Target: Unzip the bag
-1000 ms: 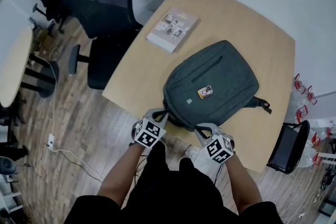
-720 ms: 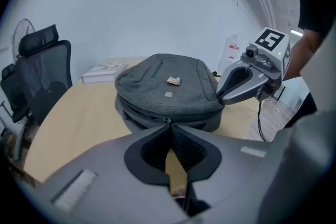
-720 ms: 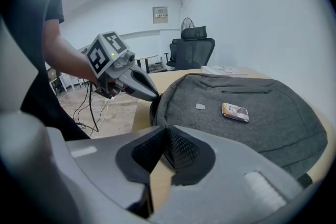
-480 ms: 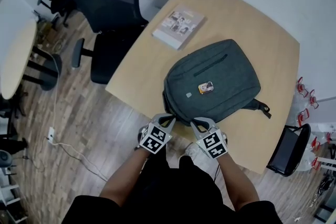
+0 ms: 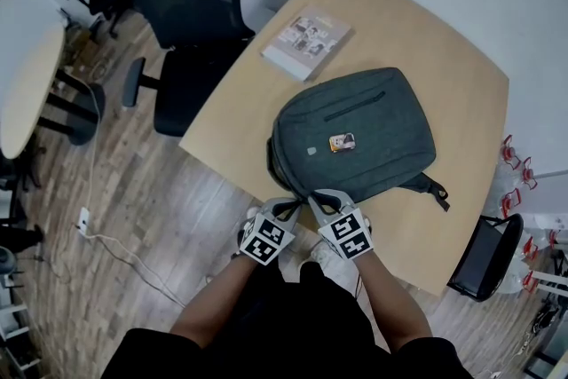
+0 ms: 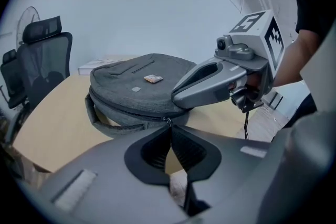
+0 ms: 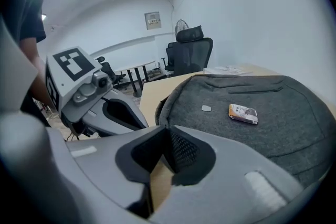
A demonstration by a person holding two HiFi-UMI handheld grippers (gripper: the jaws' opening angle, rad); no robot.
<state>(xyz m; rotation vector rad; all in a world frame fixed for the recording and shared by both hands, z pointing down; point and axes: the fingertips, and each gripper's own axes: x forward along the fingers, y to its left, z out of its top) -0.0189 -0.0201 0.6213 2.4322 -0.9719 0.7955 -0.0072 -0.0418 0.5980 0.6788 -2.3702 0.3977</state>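
A grey backpack (image 5: 355,133) lies flat on the wooden table (image 5: 426,31), its zipped rim toward me. Both grippers meet at that near rim. My left gripper (image 5: 295,203) is shut, and in the left gripper view its tips (image 6: 168,126) pinch the small metal zipper pull (image 6: 167,121) on the closed zip line. My right gripper (image 5: 312,198) sits just right of it, also shut; its tips (image 7: 167,129) press into the bag's edge (image 7: 163,113). What they hold there is hidden. A small picture badge (image 5: 341,142) lies on top of the bag.
A book (image 5: 306,43) lies on the table beyond the backpack. A black office chair (image 5: 191,4) stands at the table's left side, and another table (image 5: 27,93) sits further left. A bag strap (image 5: 430,186) trails to the right. I stand at the table's near edge.
The right gripper has moved left along the bag's near rim until it sits next to the left gripper. The bag has turned slightly. Both stay shut.
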